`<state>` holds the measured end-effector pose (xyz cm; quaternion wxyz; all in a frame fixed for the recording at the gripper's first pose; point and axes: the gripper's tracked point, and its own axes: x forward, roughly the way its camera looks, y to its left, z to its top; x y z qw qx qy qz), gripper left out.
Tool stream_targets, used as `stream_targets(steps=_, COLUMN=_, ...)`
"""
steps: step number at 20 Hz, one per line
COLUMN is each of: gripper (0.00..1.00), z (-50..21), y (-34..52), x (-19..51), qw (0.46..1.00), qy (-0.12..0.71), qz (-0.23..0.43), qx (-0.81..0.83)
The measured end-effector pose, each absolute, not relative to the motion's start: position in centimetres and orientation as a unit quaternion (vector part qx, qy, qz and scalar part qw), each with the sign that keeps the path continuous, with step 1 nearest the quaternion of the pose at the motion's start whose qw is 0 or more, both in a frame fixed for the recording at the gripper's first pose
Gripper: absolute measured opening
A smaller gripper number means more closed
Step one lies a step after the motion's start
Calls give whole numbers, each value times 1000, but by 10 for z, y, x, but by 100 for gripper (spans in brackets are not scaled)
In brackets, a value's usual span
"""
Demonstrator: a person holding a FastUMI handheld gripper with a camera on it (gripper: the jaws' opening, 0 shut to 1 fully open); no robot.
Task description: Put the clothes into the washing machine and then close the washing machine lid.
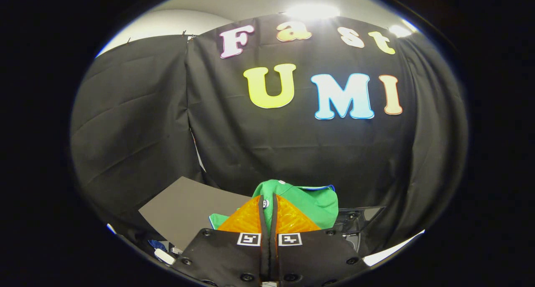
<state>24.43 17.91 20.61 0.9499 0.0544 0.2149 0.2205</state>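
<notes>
Gripping a green garment (311,201), the gripper (268,207) is holding its two fingers nearly together, with a thin fold of the cloth pinched between the tips, so both fingers are pressing on it. The bulk of the garment is bunching up just beyond the fingers, with a blue-edged hem showing at its top and another flap hanging to the left of the fingers. Behind and left of it a grey board (190,209) is lying flat, and to the right a dark machine part (355,220), possibly the washing machine's rim or lid, is peeking out; I cannot tell which. The step in hand is likely carrying the garment toward the drum. Doing it well is probably meaning keeping the pinch firm, lifting high enough that the hanging cloth is clearing the rim, and releasing only once the bundle is sitting well over the opening, so no sleeve is trailing where the lid must shut.
</notes>
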Motion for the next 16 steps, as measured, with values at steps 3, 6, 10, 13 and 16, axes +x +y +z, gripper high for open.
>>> stream_targets(steps=3, gripper=1, z=200, y=153, x=247, qw=950, qy=217, qz=215, qx=61)
stream_targets(steps=6, gripper=1, z=193, y=134, x=250, qw=949, qy=221, qz=213, qx=66)
stream_targets(steps=10, gripper=1, z=170, y=117, x=253, qw=947, qy=233, qz=214, qx=61)
stream_targets(steps=13, gripper=1, z=149, y=109, x=254, qw=943, qy=246, qz=217, qx=59)
stream_targets(steps=16, gripper=1, z=127, y=109, x=259, qw=938, qy=258, qz=223, qx=59)
